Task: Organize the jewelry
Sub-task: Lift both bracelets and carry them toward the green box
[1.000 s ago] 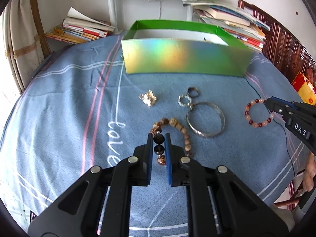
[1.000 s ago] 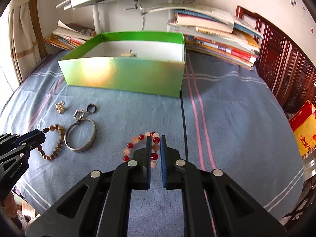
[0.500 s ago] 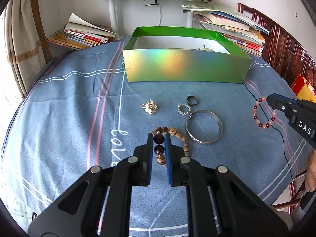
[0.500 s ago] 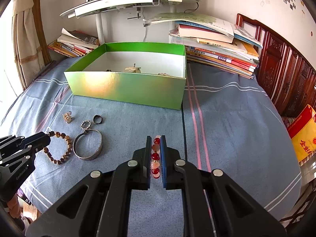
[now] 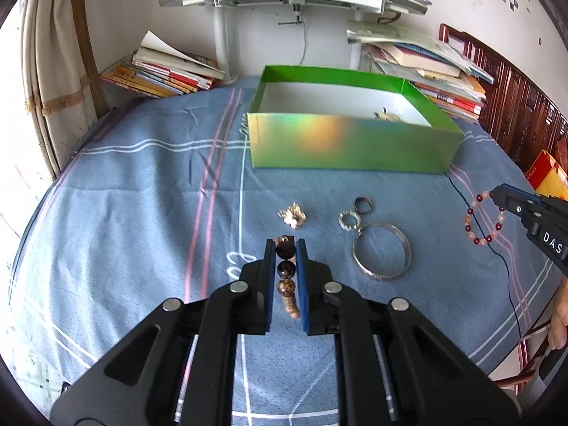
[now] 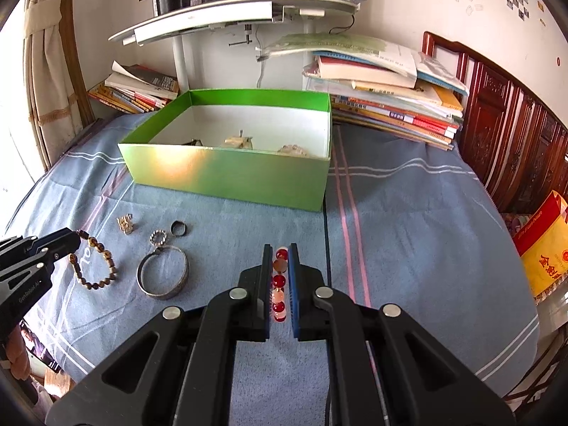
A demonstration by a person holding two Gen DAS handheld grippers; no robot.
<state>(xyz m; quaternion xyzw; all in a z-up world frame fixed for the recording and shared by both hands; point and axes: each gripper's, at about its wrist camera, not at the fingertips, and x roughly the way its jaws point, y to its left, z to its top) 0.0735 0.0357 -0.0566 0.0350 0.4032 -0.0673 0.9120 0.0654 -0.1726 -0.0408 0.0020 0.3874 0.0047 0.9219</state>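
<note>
Both tongs (image 5: 285,248) (image 6: 277,252) (angled downward) grip bead bracelets (image 5: 286,269) (image 6: 279,280).

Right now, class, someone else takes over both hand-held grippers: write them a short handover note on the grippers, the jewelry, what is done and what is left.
Left hand-held gripper: shut on the brown bead bracelet, which hangs clear of the cloth.
Right hand-held gripper: shut on the red bead bracelet, also held up.
Green box: open, behind the jewelry, with a few pieces already inside.
On the cloth: gold charm, dark ring, sparkly ring and silver bangle, which touch.
Left: put both bracelets in the box, then the four loose pieces.
</note>
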